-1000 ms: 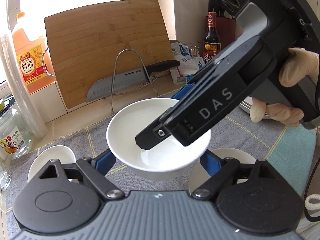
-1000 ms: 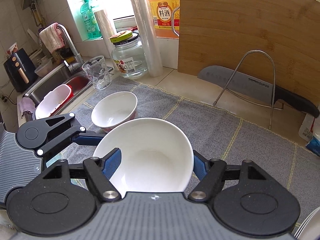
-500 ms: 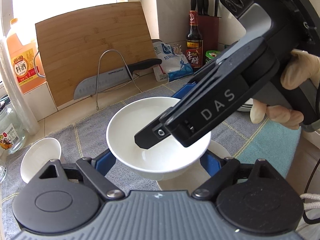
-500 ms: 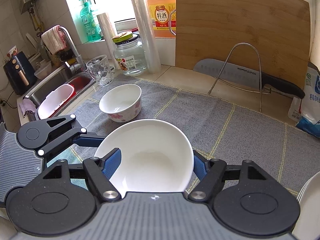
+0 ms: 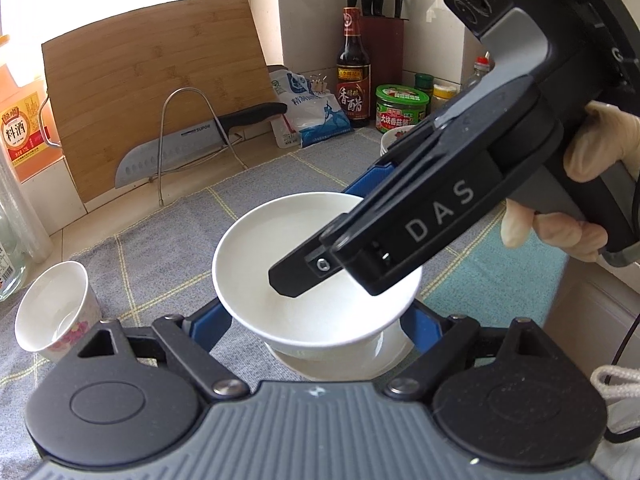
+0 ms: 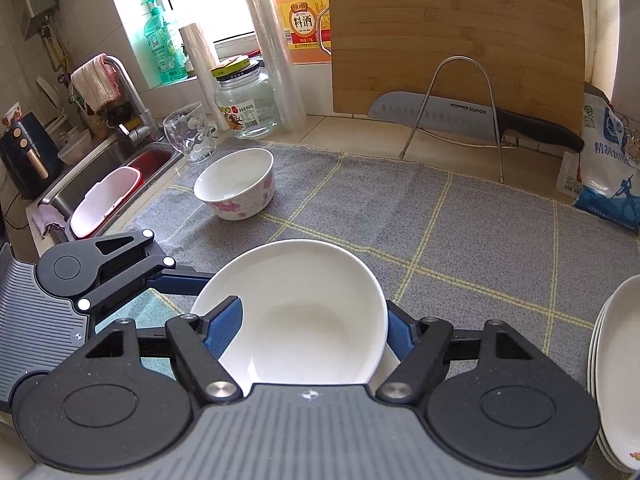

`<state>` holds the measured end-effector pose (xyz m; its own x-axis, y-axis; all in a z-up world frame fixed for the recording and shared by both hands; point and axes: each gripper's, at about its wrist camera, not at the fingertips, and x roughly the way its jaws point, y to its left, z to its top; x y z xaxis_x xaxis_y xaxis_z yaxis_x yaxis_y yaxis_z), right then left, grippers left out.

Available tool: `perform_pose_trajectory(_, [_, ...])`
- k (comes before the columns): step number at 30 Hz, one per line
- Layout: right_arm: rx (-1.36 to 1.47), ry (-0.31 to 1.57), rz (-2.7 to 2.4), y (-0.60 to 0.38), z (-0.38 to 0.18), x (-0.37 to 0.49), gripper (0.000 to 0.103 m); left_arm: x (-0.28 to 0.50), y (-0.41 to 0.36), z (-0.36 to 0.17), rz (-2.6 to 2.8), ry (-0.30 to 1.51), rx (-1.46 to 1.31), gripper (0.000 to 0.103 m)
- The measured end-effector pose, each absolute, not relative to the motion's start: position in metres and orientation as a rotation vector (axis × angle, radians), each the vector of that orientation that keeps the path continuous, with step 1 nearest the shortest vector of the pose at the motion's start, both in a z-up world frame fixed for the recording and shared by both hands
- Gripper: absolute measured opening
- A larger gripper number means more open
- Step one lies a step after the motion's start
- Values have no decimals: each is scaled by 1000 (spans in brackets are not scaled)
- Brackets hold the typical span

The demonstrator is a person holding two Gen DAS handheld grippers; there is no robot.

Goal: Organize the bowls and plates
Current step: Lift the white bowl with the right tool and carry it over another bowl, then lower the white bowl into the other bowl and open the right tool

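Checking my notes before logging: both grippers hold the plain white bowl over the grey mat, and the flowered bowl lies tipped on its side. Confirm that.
Wrong about the flowered bowl: the right wrist view shows it upright on the grey mat. Both the left gripper and right gripper do hold the plain white bowl.

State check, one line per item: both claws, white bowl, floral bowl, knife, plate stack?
Left claw: gripping the white bowl.
Right claw: gripping it too.
White bowl: upright, empty, held above a plate.
Floral bowl: upright on mat.
Knife: resting in wire rack.
Plate stack: stacked.

Open mat beyond floral bowl
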<state>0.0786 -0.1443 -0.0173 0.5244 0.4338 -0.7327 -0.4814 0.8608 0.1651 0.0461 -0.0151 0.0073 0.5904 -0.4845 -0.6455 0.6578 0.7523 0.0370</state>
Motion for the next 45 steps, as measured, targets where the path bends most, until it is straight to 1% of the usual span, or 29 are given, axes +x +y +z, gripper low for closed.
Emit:
perform_pose_trajectory(24, [-40, 893, 501, -155, -35, 70, 80, 45, -26, -7, -714, 697, 316, 90])
perform_pose_trajectory(29, [-60, 898, 498, -153, -37, 71, 80, 47, -26, -8, -716, 703, 312, 92])
perform_pose_trajectory(34, [-62, 899, 499, -152, -38, 72, 80, 50, -27, -11, -716, 717, 307, 96])
perform_pose_trajectory(36, [-68, 896, 493, -152, -38, 71, 86, 49, -27, -11, -709, 704, 315, 99])
perform_pose_trajectory(38, [-77, 880, 489, -152, -37, 69, 99, 49, -26, -10, -710, 696, 327, 99])
perform_pose_trajectory(40, [-87, 857, 486, -151, -34, 66, 103, 49, -25, -11, -710, 697, 329, 99])
perform_pose_trajectory(45, [-95, 848, 480, -149, -33, 65, 103, 47, -22, -10, -707, 691, 334, 99])
